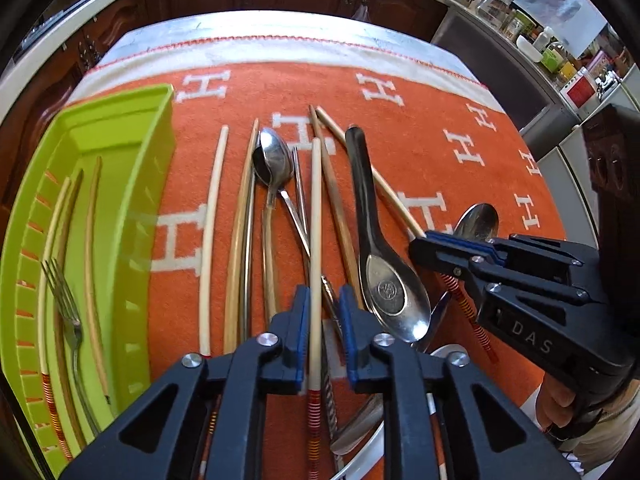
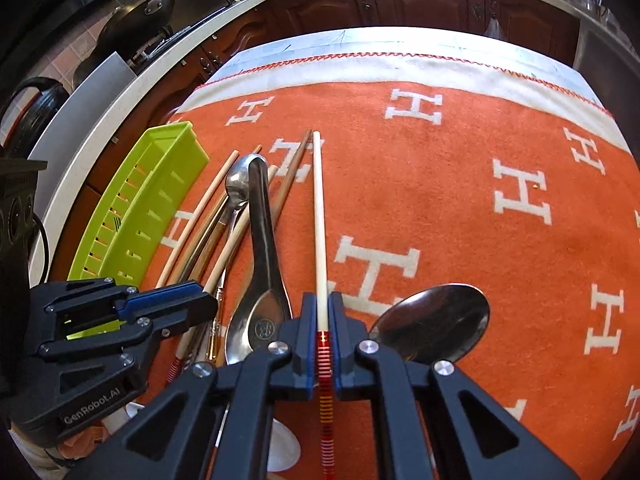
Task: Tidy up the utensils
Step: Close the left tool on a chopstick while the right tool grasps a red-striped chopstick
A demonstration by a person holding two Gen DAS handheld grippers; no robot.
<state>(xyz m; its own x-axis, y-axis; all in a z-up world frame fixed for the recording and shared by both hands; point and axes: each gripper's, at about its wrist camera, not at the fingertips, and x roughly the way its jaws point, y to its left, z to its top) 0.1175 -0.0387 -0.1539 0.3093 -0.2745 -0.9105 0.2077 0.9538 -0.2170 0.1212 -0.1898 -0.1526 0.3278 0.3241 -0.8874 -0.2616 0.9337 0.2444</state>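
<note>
Straddling a cream chopstick (image 1: 315,216) with jaws parted, untouching, the left gripper (image 1: 324,334) hovered over loose utensils on the orange cloth (image 1: 400,120); a green tray (image 1: 120,208) at left held a fork (image 1: 64,304) and chopsticks. Right wrist view: right gripper (image 2: 322,334) clamped a red-banded cream chopstick (image 2: 319,216), a steel spoon (image 2: 434,322) lying just beside.

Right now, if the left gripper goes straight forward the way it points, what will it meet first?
Probably the white chopstick already lying between the open fingers of the left gripper; it runs forward along that line. Just right of it lie a brown chopstick and the steel soup spoon. Depth is unclear.
</note>
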